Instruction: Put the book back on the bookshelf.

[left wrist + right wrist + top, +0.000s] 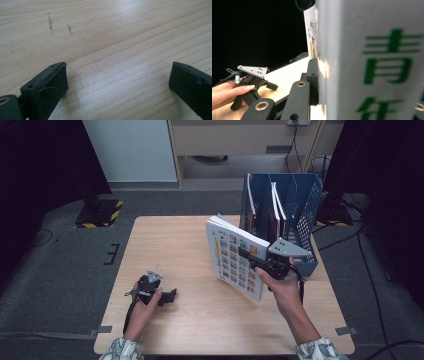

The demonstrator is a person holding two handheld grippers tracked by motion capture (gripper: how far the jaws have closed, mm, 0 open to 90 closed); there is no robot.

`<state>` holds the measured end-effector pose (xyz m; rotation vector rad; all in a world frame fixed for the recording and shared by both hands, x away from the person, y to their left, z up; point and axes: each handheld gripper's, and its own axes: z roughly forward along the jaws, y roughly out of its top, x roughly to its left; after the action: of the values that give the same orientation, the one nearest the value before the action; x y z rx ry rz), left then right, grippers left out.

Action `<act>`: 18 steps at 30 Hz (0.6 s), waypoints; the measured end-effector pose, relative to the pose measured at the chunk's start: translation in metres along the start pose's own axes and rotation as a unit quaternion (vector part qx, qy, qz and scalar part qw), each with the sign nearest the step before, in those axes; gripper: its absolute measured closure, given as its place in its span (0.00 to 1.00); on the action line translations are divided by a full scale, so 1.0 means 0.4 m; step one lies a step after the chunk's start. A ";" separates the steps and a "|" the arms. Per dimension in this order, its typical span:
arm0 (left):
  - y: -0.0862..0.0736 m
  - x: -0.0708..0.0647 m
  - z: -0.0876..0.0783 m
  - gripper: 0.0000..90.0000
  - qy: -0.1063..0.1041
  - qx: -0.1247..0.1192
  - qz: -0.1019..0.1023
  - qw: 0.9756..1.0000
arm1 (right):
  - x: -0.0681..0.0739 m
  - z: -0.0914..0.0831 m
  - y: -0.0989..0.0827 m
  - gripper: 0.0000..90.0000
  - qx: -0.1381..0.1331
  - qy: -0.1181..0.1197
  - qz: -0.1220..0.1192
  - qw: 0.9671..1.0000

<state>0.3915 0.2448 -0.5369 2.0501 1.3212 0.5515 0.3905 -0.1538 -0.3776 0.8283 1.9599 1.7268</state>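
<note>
While your right gripper (256,261) pinches the thick book (235,257) by its edge, you hold it upright and tilted above the wooden table (185,250), just in front of the blue file rack (305,205); two books (276,202) already stand in the rack's slots, so this one looks to be next and isn't filed yet; your left gripper (169,296) rests on the table, jaws spread and empty; what's left is steering the book into a free slot and letting go.

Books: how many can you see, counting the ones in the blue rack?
3. One book is clamped upright in the right hand-held gripper over the table. Two stand in the blue rack, at and. More may be hidden behind.
</note>
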 end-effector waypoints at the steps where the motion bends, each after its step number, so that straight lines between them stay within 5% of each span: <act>1: 0.000 0.000 0.000 0.01 0.000 0.000 0.000 1.000 | -0.002 -0.004 -0.001 0.82 -0.001 -0.001 0.000 1.000; 18: 0.000 -0.001 0.000 0.01 0.000 0.000 -0.001 1.000 | -0.036 -0.064 -0.015 0.82 -0.001 -0.011 0.002 1.000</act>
<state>0.3914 0.2446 -0.5369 2.0481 1.3224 0.5518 0.3837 -0.1830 -0.3805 0.8483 1.9432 1.7142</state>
